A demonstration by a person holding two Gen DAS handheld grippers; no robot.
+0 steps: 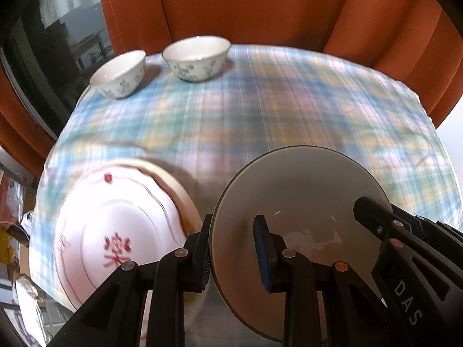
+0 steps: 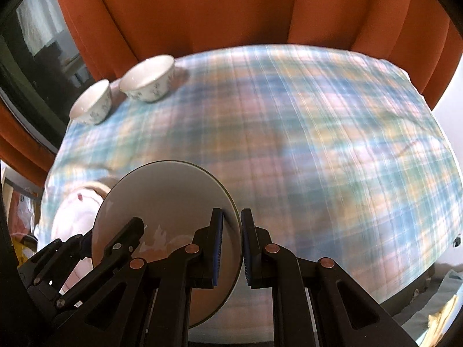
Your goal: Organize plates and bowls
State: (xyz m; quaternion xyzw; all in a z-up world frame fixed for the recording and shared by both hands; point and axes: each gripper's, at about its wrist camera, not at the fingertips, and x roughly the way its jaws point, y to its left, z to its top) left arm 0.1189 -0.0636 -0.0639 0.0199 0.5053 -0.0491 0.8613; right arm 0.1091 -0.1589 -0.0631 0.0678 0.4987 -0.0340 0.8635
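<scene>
Left gripper and right gripper both clamped on plain grey round plate, carrying it; next, probably lower onto red-patterned white plate.

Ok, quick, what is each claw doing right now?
Left claw: shut on the grey plate's left rim.
Right claw: shut on the same grey plate's right rim.

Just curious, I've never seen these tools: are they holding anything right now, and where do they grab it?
Both hold the plain plate by its rim: the left gripper on its left edge, the right gripper on its right edge.
</scene>
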